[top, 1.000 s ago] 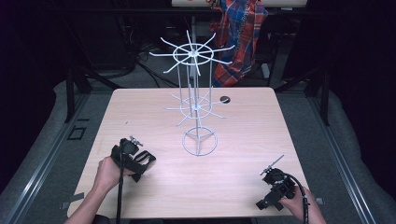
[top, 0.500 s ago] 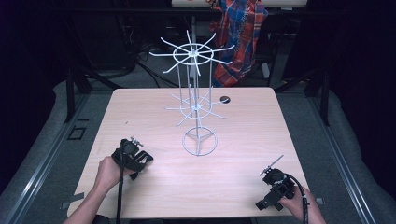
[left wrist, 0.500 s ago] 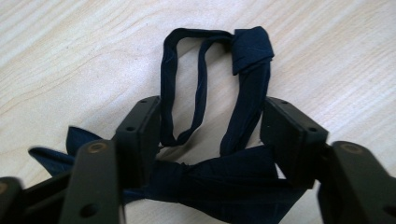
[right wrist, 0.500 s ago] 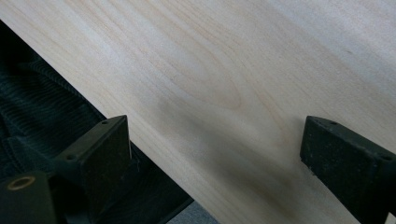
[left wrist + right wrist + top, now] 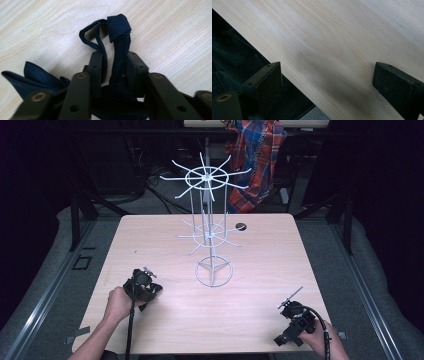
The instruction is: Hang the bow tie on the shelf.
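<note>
A dark navy knotted strip of cloth (image 5: 119, 27), like a necktie, lies on the pale wooden table (image 5: 260, 255) at its front left. My left gripper (image 5: 115, 56) points down at it. Its jaws have just been closing and now pinch the strands below the knot. More of the cloth bunches under the jaws and spreads out to one side (image 5: 32, 78). From above, the left gripper (image 5: 142, 287) covers most of the cloth. My right gripper (image 5: 327, 72) stands open with nothing between its fingers, over the table's front edge, and sits at the front right (image 5: 292, 317).
A tall white wire rack (image 5: 210, 235) with spoke arms and a ring base stands in the middle of the table. A small dark disc (image 5: 241, 226) lies behind it. A plaid cloth (image 5: 257, 160) hangs beyond the far edge. Dark trousers (image 5: 234, 65) show below the table's edge.
The left gripper's jaws have drawn together over the dark cloth, with the hand almost in place. The right hand has not moved.
</note>
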### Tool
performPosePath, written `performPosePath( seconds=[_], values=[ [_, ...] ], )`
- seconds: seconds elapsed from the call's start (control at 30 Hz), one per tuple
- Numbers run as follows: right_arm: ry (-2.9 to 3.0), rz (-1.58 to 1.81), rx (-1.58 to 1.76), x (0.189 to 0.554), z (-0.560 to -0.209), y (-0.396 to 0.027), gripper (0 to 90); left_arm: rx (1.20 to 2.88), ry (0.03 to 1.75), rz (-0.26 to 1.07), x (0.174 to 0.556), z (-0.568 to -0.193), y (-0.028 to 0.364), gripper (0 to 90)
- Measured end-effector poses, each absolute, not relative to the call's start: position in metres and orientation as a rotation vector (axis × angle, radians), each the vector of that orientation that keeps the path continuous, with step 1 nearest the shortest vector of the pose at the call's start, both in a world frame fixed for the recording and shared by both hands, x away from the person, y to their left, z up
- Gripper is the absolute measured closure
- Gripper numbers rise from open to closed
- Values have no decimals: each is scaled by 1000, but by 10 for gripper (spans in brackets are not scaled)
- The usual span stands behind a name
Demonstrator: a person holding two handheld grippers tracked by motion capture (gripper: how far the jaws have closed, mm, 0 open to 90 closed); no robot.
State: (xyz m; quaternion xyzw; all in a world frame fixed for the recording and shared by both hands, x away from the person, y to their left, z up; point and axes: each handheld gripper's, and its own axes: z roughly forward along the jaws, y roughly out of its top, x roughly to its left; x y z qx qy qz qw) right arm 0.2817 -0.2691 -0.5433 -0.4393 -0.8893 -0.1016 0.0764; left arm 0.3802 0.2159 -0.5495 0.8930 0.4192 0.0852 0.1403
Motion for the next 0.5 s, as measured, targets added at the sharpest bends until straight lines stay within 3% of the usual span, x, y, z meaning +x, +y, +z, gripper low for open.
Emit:
performPosePath(
  seconds=[0.23, 0.5],
  values=[
    [-2672, -289, -1316, 281, -543, -269, 88, 2586, 1210, 277, 380, -549, 217, 796],
    [-2667, -297, -1318, 281, -544, -268, 88, 2574, 1185, 300, 378, -542, 218, 824]
  ],
)
